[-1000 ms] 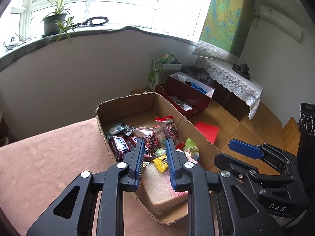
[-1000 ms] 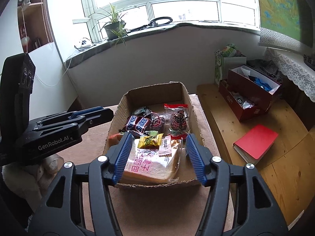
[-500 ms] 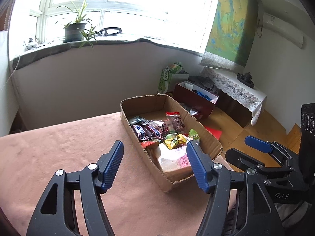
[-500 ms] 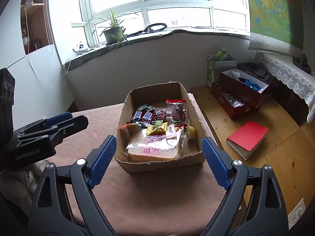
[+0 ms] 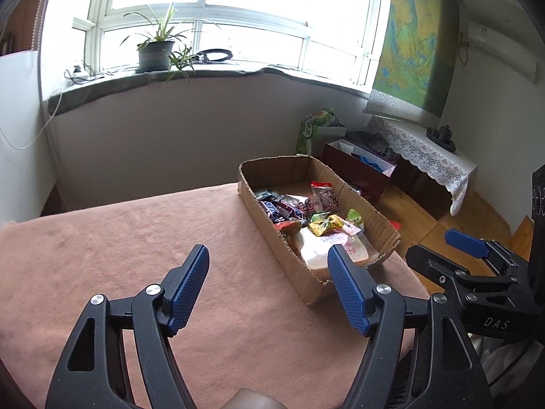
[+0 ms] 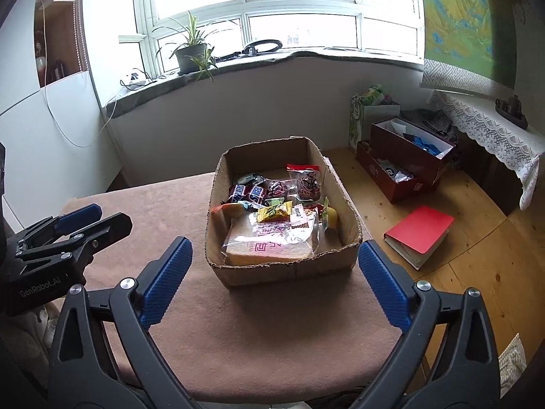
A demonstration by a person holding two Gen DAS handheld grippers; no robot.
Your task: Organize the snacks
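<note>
Cardboard box [image 6: 286, 272] near tabletop [image 6: 238, 323] edge; both grippers, left gripper [image 5: 269, 288] and right gripper [image 6: 272, 281], wide, empty. Could tip floorward if nudged.

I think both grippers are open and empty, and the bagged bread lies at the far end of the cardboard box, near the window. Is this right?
Not quite. The bagged bread lies at the near end of the cardboard box, closest to the grippers, as the right wrist view shows. The left gripper and right gripper are indeed open and empty.

Daylight fills the bay window [image 6: 289, 6]; a potted plant [image 6: 190, 51] stands on its sill, a red book [image 6: 420, 233] lies on the wooden floor [image 6: 477, 204].
</note>
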